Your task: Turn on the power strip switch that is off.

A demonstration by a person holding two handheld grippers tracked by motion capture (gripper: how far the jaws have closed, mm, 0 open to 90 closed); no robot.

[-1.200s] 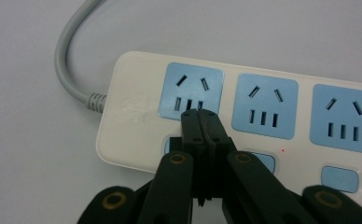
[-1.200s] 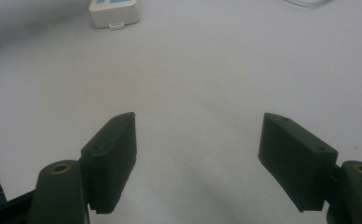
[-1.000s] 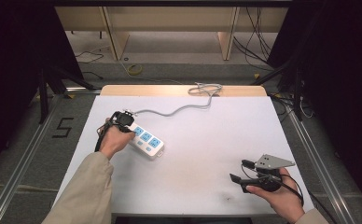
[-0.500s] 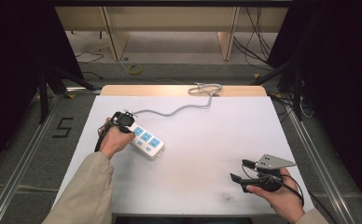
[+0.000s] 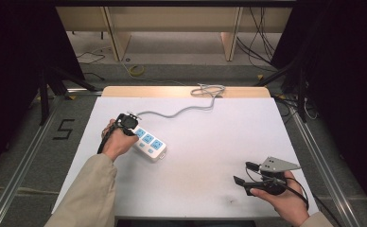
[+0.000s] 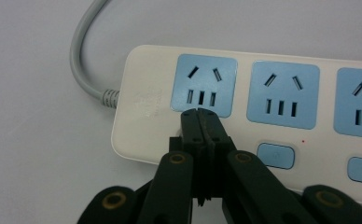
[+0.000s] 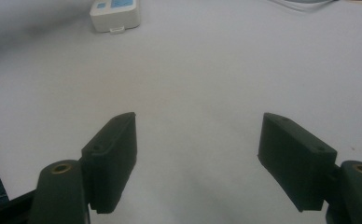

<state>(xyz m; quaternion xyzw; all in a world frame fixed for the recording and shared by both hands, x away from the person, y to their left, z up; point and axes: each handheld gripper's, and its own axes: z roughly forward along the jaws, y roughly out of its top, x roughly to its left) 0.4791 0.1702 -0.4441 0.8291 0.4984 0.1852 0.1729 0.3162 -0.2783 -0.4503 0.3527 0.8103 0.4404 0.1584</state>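
Note:
A white power strip (image 5: 149, 143) with three blue sockets lies at the table's left, and its grey cord (image 5: 181, 111) runs to the far edge. My left gripper (image 5: 132, 130) is over the strip's cord end. In the left gripper view it (image 6: 200, 113) is shut, with nothing between its jaws. Its tips rest on the strip (image 6: 281, 135) just below the first socket (image 6: 202, 91), where that socket's switch sits. My right gripper (image 5: 242, 173) is held low over bare table at the near right. It (image 7: 198, 135) stands open and holds nothing, and the strip's end (image 7: 114, 14) shows far off.
The cord ends in a loose coil (image 5: 209, 90) at the table's (image 5: 219, 137) far edge. Two blue switch buttons (image 6: 275, 155) sit below the other sockets. Past the table are wooden shelving (image 5: 172, 28) and floor cables. A sleeve (image 5: 89, 194) reaches in at the near left.

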